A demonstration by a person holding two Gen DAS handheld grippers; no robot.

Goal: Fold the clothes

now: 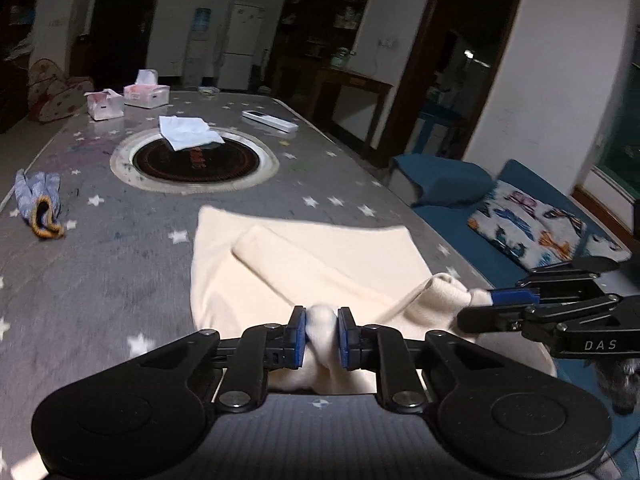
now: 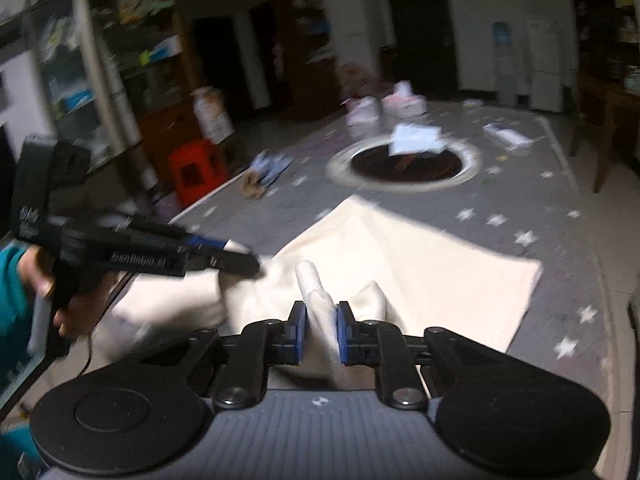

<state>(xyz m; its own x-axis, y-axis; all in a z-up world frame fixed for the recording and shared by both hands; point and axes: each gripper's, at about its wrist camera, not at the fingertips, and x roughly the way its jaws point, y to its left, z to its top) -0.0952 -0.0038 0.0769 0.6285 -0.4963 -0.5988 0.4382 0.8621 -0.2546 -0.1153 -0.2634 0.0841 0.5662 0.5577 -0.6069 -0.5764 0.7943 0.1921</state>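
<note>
On the starred table: cream garment (image 1: 312, 264), both tools clamped on it.
From my left wrist, the left tool (image 1: 322, 336) pinches a bunched fold at the near edge; the right tool (image 1: 486, 300) grips the cloth beside it. From my right wrist, the right tool (image 2: 322, 330) clamps a raised fold, the left tool (image 2: 240, 258) bites the cloth's left side, and the rest lies flat.

The garment (image 1: 304, 256) lies on the near part of the table (image 1: 100, 280), with its near edge lifted where the left gripper (image 1: 322, 336) pinches a bunch of it and the right gripper (image 2: 322, 330) pinches another bunch just to the right. Beyond it, at the table's middle, a round inset (image 1: 192, 164) carries a folded cloth (image 1: 188, 132) on its far rim. Behind that stand 2 tissue boxes (image 1: 146, 94), a glove (image 1: 40, 204) lies at the left edge, and a sofa (image 1: 480, 252) runs along the right side.
</note>
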